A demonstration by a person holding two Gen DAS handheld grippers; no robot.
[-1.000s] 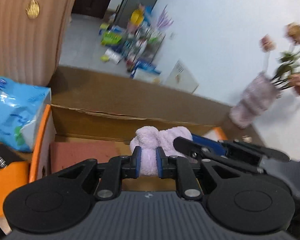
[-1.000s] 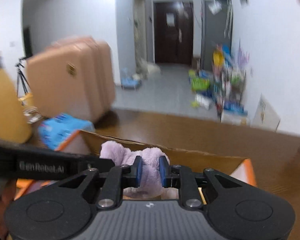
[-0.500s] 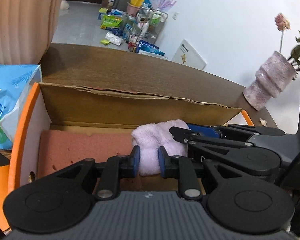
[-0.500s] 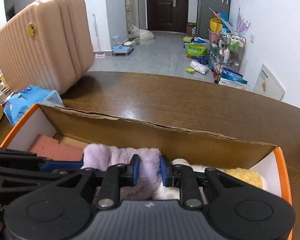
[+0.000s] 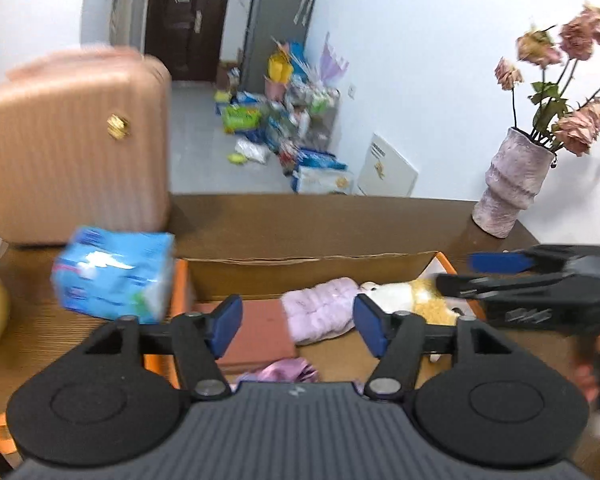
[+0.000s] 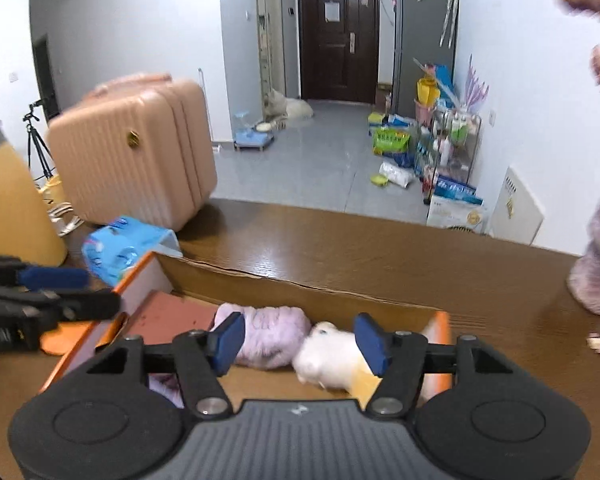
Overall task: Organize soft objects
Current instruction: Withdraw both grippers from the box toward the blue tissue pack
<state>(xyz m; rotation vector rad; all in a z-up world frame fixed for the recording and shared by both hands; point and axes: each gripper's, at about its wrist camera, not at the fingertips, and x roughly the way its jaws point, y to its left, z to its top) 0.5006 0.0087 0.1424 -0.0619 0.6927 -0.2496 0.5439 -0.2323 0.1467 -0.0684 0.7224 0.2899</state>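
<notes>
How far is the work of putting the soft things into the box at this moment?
Done: the lilac plush lies in the cardboard box beside the white and yellow plush toy and the reddish sponge. In hand: nothing; the left gripper and right gripper are both open above the box. Left: possibly the purple cloth at the box's near edge.

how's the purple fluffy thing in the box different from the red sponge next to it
The purple plush is fluffy, rounded and bunched; the red sponge is flat, matte and rectangular. The plush sits mid-box beside a white-and-yellow toy; the sponge lies at the left end. Both rest inside the cardboard box, ungripped.
</notes>
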